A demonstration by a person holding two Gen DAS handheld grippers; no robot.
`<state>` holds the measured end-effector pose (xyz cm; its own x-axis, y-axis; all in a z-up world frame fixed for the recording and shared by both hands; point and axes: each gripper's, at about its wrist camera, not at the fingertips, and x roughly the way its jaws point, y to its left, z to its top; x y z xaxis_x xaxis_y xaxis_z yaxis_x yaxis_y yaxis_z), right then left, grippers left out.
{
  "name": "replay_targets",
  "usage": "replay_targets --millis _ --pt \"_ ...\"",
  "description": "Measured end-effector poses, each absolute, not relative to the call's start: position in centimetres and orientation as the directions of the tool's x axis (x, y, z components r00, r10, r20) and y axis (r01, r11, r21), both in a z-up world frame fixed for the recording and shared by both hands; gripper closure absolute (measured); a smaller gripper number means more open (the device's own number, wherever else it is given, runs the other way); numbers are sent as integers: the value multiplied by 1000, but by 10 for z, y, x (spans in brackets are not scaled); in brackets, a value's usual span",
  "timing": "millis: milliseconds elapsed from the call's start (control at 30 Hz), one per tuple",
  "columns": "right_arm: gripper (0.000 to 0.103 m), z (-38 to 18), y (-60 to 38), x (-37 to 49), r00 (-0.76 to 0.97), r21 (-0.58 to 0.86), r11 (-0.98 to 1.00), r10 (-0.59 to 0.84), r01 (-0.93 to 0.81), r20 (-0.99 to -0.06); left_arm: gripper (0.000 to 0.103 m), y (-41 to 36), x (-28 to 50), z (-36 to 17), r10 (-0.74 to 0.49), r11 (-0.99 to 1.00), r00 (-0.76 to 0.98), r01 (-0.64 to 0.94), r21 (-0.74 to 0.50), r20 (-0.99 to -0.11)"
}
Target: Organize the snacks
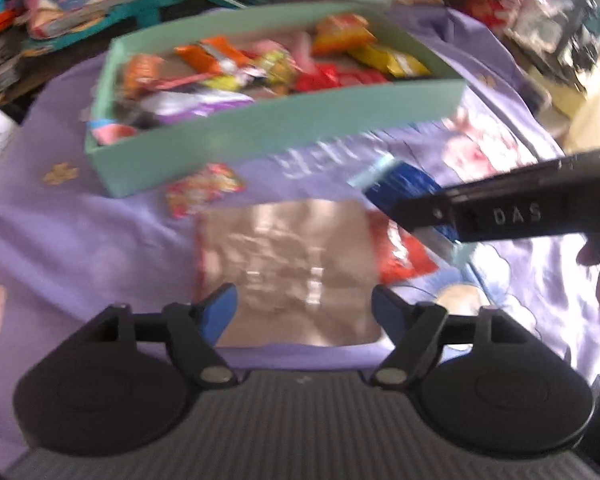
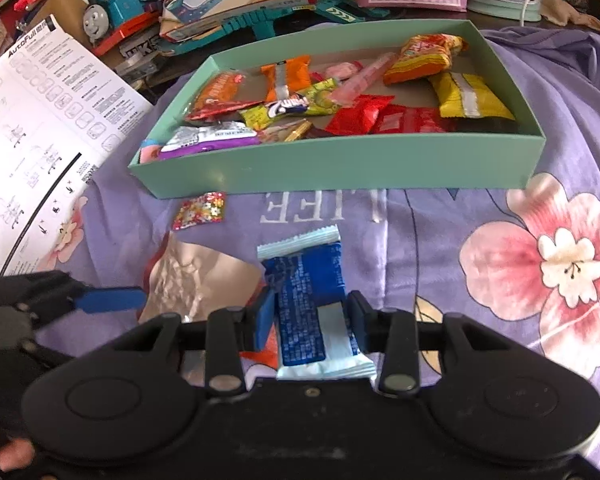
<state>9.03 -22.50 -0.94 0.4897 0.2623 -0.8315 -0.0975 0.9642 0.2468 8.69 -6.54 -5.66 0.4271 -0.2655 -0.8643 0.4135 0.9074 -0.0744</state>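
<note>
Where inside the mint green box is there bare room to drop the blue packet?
In the mint green cardboard box, bare floor shows along the far wall, between the orange wrapper and the orange-yellow bag. The near half is crowded with overlapping wrappers. Outside, purple cloth lies bare below the box's front wall.

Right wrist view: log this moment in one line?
right gripper: shut on blue packet | left gripper: open above silver pouch | green box: holds snacks
</note>
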Motion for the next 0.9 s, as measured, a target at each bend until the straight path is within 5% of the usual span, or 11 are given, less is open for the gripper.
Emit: replay_targets --millis 67,133,233,267,333,367,567,767,900 --pt "64 -10 -231 89 490 253 964 261 -85 -832 6 -80 86 -65 -260 892 409 448 -56 -874" --pt "64 -12 -236 86 490 265 962 265 -71 -831 3 -90 86 -72 -223 890 421 457 -7 -879" --pt "64 -16 -242 84 490 275 960 266 -55 -830 22 -95 87 -74 -158 899 460 432 65 -874" --pt "64 -16 -244 84 490 281 958 269 -50 -830 37 -93 88 -70 -158 901 463 430 65 -872" --pt "64 -16 -244 83 490 291 955 277 -49 -827 46 -83 93 -59 -222 897 434 441 -9 -873" --pt "64 -15 -243 82 492 292 955 279 -51 -825 60 -77 94 -54 -253 896 424 442 -46 -870" --pt "64 -8 -229 88 493 296 951 299 -86 -817 65 -45 110 -54 -224 933 422 353 -68 -878" --pt "64 -10 -213 99 478 287 953 296 -95 -827 100 -45 119 -48 -209 936 466 351 -37 -860" --pt "64 -6 -209 102 484 281 955 292 -96 -825 101 -32 123 -33 -170 963 525 266 -29 -834"
